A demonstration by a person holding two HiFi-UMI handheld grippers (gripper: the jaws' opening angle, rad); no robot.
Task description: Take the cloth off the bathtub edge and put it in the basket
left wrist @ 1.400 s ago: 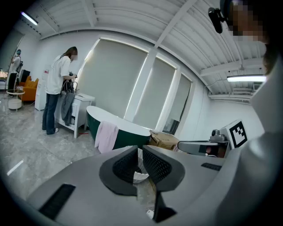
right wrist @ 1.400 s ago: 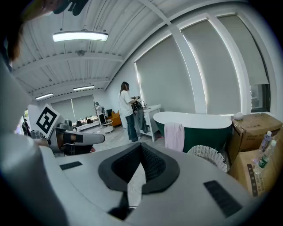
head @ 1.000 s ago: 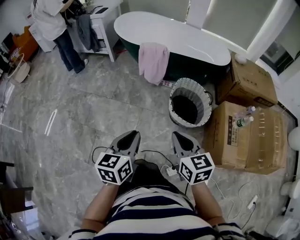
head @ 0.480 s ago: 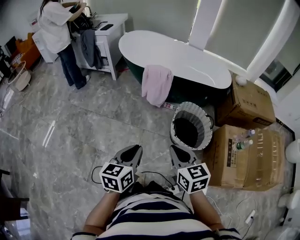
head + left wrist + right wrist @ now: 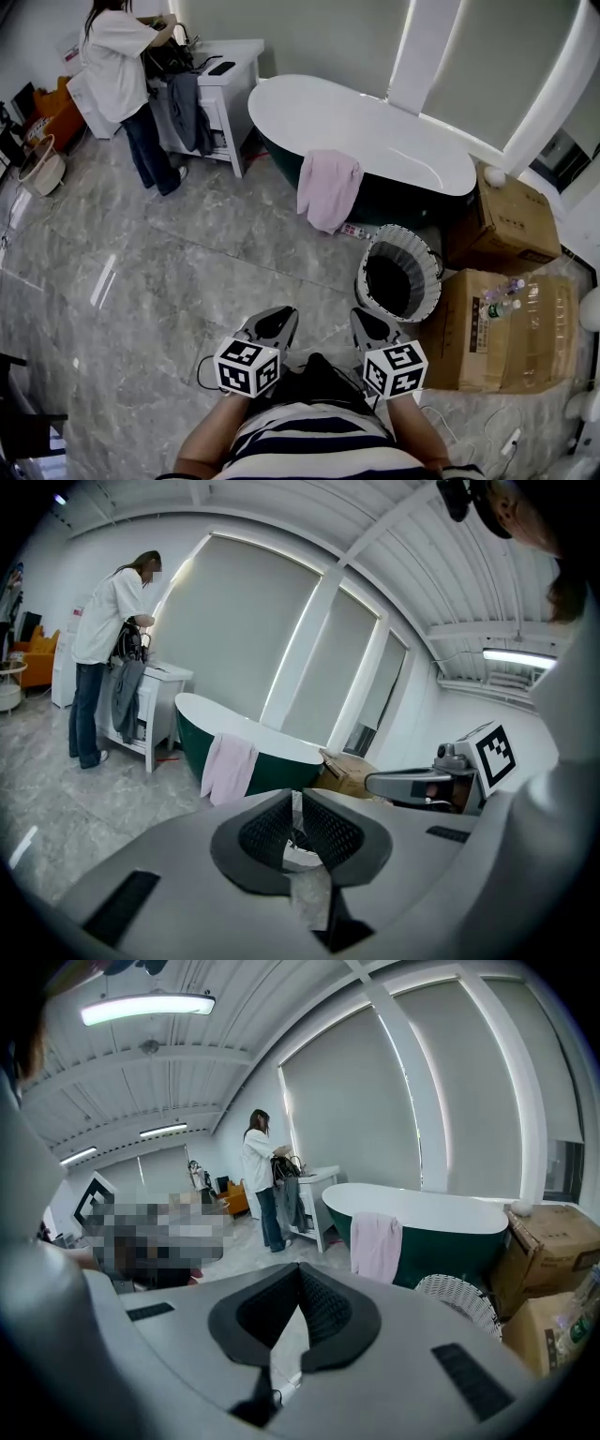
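A pink cloth (image 5: 328,187) hangs over the near edge of the bathtub (image 5: 375,117), which is white inside and dark green outside. The cloth also shows in the left gripper view (image 5: 230,769) and the right gripper view (image 5: 377,1246). A white ribbed basket (image 5: 433,272) with a dark inside stands on the floor right of the cloth, in front of the tub. My left gripper (image 5: 281,319) and right gripper (image 5: 366,323) are held side by side near my body, well short of cloth and basket. Both are shut and hold nothing (image 5: 294,796) (image 5: 299,1267).
A person in a white top (image 5: 117,66) stands at a white vanity (image 5: 230,70) at the far left. Cardboard boxes (image 5: 511,220) (image 5: 511,328) with bottles (image 5: 497,300) on top flank the basket on the right. Cables (image 5: 469,412) lie on the grey marble floor.
The view has advanced towards the tub: cloth and basket sit lower and nearer in the head view. Both grippers have come forward with me, side by side and still shut.
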